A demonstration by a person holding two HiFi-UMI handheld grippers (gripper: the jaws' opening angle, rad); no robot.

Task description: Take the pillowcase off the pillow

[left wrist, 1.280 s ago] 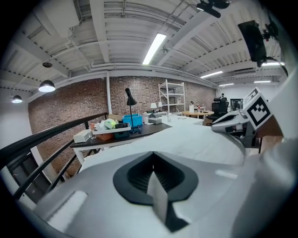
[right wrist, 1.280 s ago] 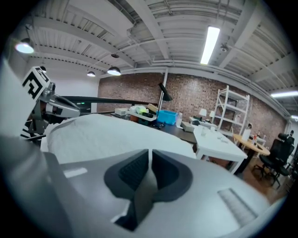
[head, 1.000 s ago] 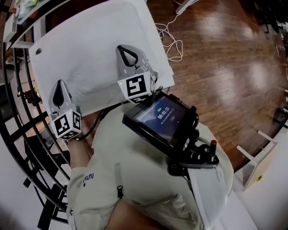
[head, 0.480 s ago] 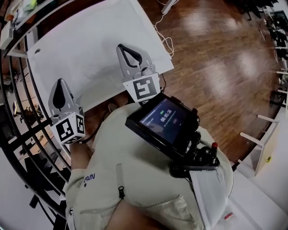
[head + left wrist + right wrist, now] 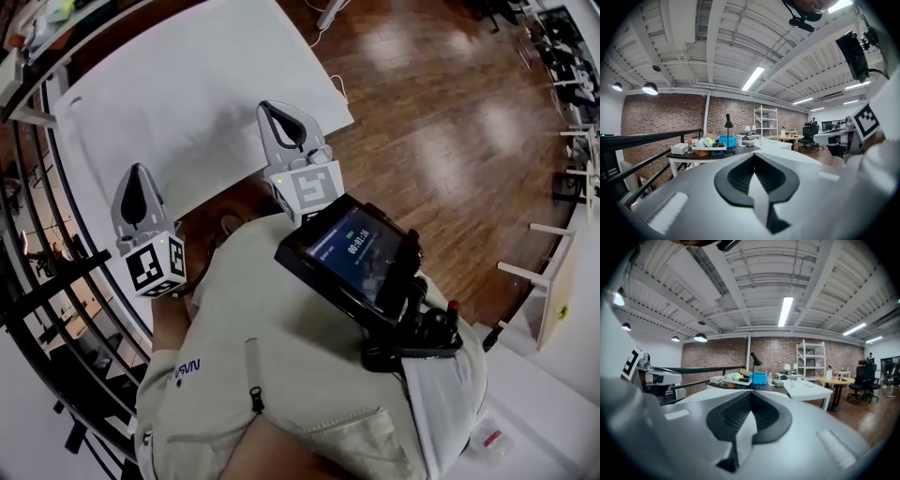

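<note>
Our grey left gripper (image 5: 137, 176) and grey right gripper (image 5: 277, 112) are clenched, empty. The white fabric pillowcase (image 5: 202, 98), upper left, looks soft and light; we'd pinch its open hem.

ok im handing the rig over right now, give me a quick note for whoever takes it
left hand-held gripper: shut, nothing between its jaws, held about level in front of the chest.
right hand-held gripper: shut and empty too, beside the left one.
Things: both point toward the white table ahead. No pillow or pillowcase can be made out in any view.
Done: nothing that shows.
Left: find the pillow, grip the pillowcase and pull it off.
</note>
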